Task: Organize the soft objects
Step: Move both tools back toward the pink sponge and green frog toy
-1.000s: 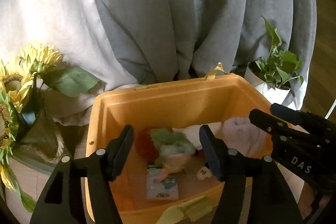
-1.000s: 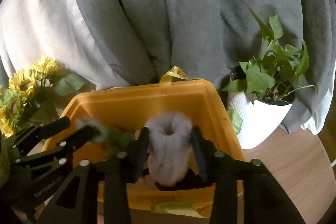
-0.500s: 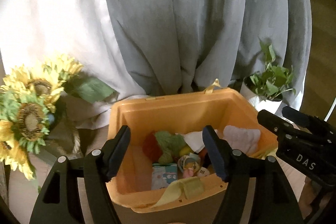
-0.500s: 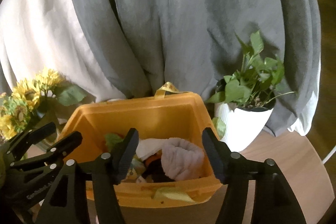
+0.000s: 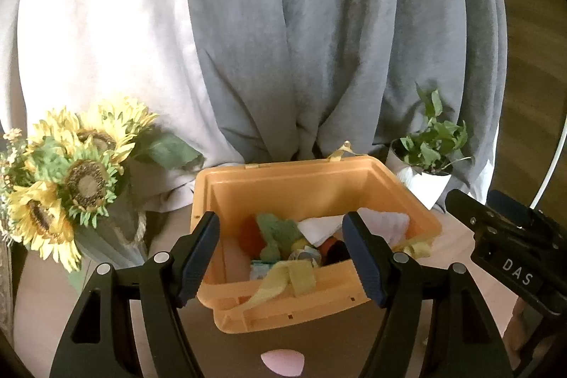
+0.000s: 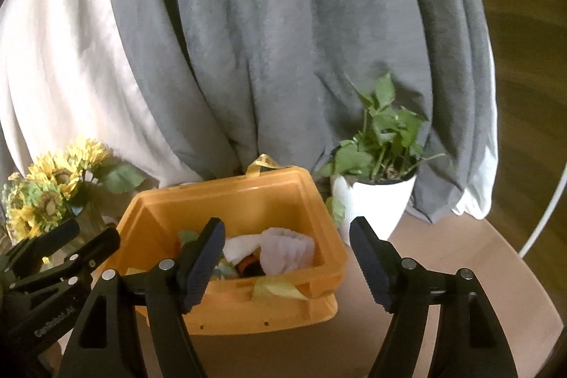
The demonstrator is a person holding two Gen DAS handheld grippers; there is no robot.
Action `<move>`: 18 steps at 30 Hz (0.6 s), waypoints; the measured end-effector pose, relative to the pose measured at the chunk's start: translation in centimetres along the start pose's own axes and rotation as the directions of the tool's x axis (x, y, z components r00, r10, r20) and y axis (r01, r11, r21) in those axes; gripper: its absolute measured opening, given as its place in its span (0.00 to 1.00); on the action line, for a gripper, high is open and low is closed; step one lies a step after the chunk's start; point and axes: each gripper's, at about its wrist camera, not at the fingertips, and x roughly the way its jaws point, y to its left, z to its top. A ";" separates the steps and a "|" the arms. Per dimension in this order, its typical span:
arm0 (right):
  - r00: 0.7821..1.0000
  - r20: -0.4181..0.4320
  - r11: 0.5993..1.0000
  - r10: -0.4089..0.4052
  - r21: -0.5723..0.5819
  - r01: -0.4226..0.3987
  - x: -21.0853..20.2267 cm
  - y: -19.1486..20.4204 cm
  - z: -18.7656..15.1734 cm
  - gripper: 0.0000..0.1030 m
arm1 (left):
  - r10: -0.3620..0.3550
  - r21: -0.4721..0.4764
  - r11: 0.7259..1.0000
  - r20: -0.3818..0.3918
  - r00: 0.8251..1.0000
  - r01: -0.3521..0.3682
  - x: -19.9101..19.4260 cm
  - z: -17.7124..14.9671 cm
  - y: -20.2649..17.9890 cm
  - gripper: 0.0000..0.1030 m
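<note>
Orange bin (image 5: 319,186) sits mid-table, full of soft stuff: pale grey fluffy cloth (image 6: 287,250) at the right side, white cloth (image 5: 319,229) next to it, green plush (image 5: 276,232) left of centre, something orange-red (image 5: 248,231) behind that, a small printed packet (image 5: 264,266) near the front wall. Yellow strap (image 5: 287,278) droops over the near rim; another yellow loop (image 6: 260,165) sticks up at the far rim.

Left claw (image 5: 281,259): jaws well apart, nothing between the pads, touching nothing. It hangs above the near edge of the bin, clear of the contents.

Right claw (image 6: 287,263): jaws opening, wide apart, empty. The grey cloth lies in the bin beyond the pads, no contact. The right claw's body shows at the right edge of the left view, and the left claw's at the left edge of the right view.

Pink soft piece (image 5: 282,362) lies on the table (image 6: 460,247) in front of the bin, outside it.

Around: sunflowers (image 5: 71,179) in a vase to the left, potted green plant (image 6: 375,179) in a white pot to the right, just beside the bin. Grey curtain (image 6: 265,41) and white curtain (image 5: 88,41) behind.
</note>
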 end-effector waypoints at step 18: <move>0.988 0.027 0.988 -0.149 0.053 0.148 -5.1 -1.6 -3.2 0.81 | 0.035 0.025 0.999 0.001 0.999 -0.035 -3.8 -3.0 -0.5 0.71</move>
